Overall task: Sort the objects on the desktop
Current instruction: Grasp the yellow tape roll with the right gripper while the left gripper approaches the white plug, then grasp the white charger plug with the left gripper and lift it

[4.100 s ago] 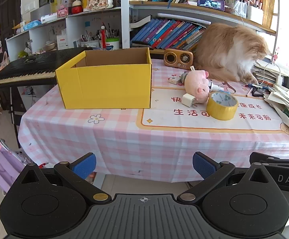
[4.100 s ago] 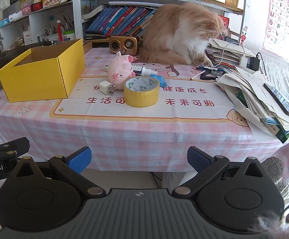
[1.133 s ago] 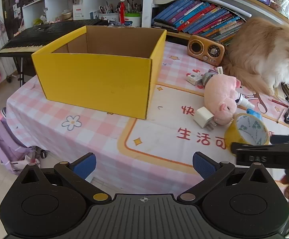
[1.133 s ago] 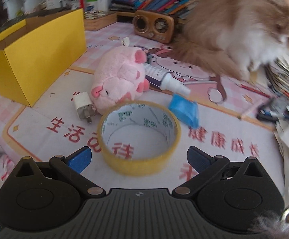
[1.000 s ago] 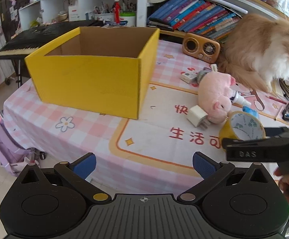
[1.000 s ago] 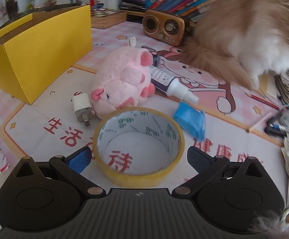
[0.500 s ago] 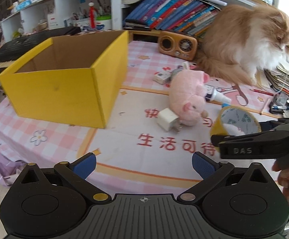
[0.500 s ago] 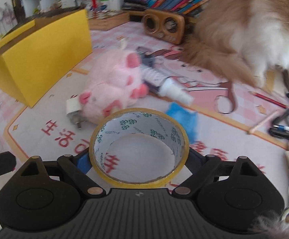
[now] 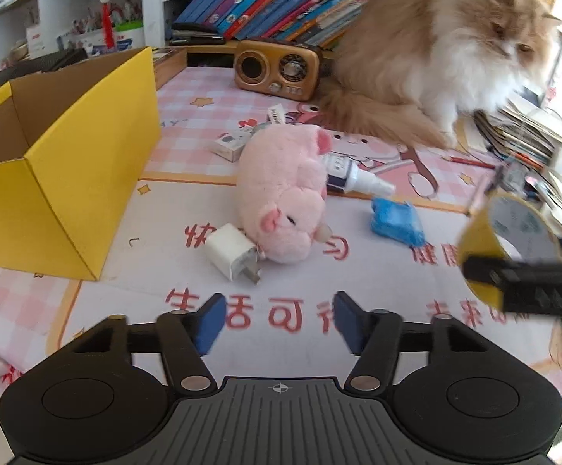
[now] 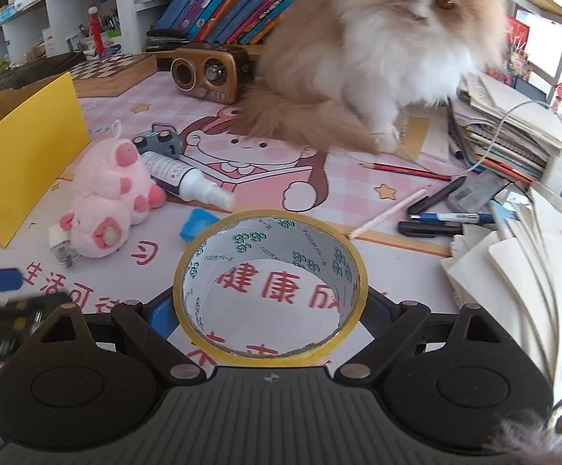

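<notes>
My right gripper point(image 10: 269, 310) is shut on the yellow tape roll point(image 10: 319, 345) and holds it lifted above the table; the roll also shows at the right of the left wrist view point(image 9: 478, 248). My left gripper point(image 9: 279, 321) is open and empty, low over the mat, in front of the pink plush pig point(image 9: 281, 193) and the white charger plug point(image 9: 230, 255). The open yellow box point(image 9: 60, 178) stands to the left. A spray bottle point(image 9: 354, 178), a blue packet point(image 9: 395, 221) and a small white box point(image 9: 230, 145) lie around the pig.
A fluffy orange and white cat point(image 10: 377, 46) sits at the back of the table beside a brown radio point(image 9: 279, 69). Pens and a pencil point(image 10: 435, 209) and a stack of papers point(image 10: 513, 255) lie on the right. Bookshelves stand behind.
My right gripper has lifted the tape roll off the table. My left gripper has moved forward toward the pig and charger, and its jaws have narrowed. The cat has turned its head to face the camera.
</notes>
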Demonstrator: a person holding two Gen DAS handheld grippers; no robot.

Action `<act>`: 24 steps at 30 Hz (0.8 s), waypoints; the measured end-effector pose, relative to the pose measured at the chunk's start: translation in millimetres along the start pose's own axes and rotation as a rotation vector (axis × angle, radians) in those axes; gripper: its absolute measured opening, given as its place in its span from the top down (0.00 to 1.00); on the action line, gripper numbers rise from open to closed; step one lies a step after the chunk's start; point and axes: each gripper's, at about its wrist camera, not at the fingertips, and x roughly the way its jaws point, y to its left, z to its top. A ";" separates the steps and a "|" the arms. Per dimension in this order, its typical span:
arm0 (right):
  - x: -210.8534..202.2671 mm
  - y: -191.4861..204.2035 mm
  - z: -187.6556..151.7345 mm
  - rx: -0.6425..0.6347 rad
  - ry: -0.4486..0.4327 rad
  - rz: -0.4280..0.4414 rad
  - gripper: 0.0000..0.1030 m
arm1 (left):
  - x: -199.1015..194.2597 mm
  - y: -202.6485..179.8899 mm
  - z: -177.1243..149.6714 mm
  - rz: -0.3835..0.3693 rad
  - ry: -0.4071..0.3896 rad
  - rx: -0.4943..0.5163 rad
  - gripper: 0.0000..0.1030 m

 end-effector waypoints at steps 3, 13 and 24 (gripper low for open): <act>-2.4 2.4 -2.5 -0.025 -0.003 0.006 0.12 | 13.3 3.4 7.5 0.051 0.008 -0.019 0.51; -9.2 15.0 -4.5 -0.092 -0.020 0.051 0.12 | 36.3 15.6 22.8 0.116 0.019 -0.025 0.62; -8.3 26.8 -6.7 -0.126 -0.006 0.084 0.12 | 44.3 16.6 20.9 0.130 0.007 -0.029 0.67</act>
